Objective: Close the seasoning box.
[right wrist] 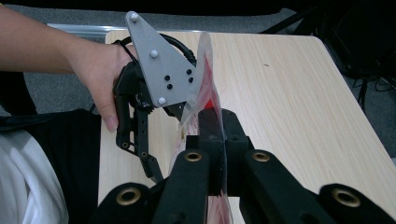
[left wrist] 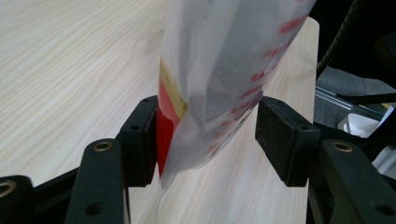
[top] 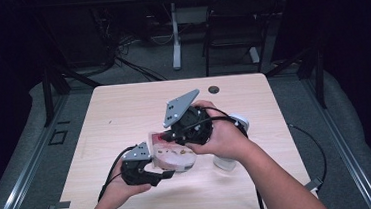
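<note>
Plastic bag (left wrist: 219,84) hangs between the left gripper (left wrist: 208,135) jaws, touching one pad, above the tabletop (left wrist: 70,70).

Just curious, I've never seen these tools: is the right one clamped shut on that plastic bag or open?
Shut on it: the right gripper has its jaws pressed together with the plastic bag pinched between them.

On the pale wooden worktop (top: 123,109) there is one translucent plastic bag with red print (top: 173,155). Beside the bag stand two black claws (top: 166,174), one held on either side, and one white cylindrical object (top: 226,162) nearby.
</note>
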`<state>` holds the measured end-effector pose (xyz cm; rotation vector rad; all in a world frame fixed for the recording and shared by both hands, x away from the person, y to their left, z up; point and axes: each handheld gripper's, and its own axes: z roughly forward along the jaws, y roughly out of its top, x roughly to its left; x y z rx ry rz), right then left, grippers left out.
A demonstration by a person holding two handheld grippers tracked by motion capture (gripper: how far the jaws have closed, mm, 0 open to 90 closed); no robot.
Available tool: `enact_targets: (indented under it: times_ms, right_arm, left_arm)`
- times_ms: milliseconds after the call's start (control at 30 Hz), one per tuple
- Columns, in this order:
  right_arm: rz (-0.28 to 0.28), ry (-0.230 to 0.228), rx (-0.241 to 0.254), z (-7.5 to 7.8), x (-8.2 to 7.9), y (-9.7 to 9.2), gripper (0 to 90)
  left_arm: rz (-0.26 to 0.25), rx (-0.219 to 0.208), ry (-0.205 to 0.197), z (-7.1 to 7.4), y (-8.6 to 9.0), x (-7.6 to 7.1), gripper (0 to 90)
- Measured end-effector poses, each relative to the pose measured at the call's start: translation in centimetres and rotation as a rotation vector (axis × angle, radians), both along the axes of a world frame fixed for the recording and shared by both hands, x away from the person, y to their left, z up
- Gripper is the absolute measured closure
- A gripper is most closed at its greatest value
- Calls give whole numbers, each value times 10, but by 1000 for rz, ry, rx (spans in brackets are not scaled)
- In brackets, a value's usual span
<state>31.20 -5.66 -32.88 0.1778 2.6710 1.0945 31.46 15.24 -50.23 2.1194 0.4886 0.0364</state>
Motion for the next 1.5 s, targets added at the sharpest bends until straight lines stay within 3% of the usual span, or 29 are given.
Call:
enact_targets:
  times_ms: [300,667,1067,1500]
  right_arm:
    - [5,0,2,0,0,0,900]
    - [4,3,-3,-1,0,1,900]
    - [0,17,13,-4,2,-4,896]
    - [-13,40,22,-10,6,-14,872]
  left_arm:
    - [18,-2,-15,0,2,0,503]
    - [-7,17,-24,-2,1,-1,591]
    - [-34,23,2,0,3,0,641]
    - [-35,59,29,0,5,1,667]
